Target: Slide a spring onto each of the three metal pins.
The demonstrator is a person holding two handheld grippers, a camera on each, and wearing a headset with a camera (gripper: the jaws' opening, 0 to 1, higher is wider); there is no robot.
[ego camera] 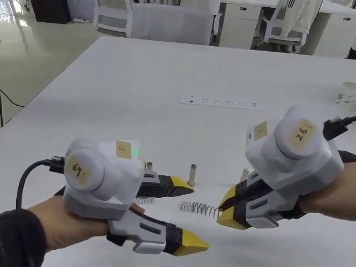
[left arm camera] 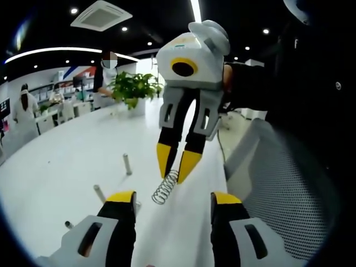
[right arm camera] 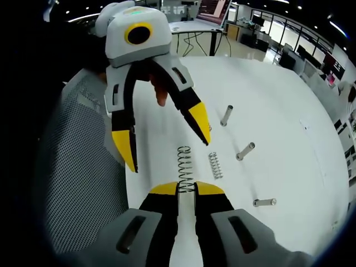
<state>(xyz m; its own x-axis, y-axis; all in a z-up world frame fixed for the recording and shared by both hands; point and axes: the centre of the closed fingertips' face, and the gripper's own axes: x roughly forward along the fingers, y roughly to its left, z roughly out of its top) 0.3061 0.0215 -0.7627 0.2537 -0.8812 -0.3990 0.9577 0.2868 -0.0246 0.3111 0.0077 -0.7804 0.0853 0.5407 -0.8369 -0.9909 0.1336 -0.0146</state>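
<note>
At the table (ego camera: 167,72), the right gripper (right arm camera: 186,192) pinches 1 thin silver spring (right arm camera: 184,164) (left gripper (left arm camera: 172,200) spread).

Open-plan office: desks (right arm camera: 189,26), chairs (ego camera: 111,15), potted plant (left arm camera: 133,89).

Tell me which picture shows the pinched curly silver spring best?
The right gripper view: the curly silver wire spring runs full length from the right gripper's shut tips. The head view shows it sideways; the left gripper view shows it small.

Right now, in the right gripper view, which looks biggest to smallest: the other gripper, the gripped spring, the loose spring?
1. left gripper, largest.
2. gripped spring, longer-looking, though nearer the camera.
3. loose spring, smallest; real lengths unsure.
</note>
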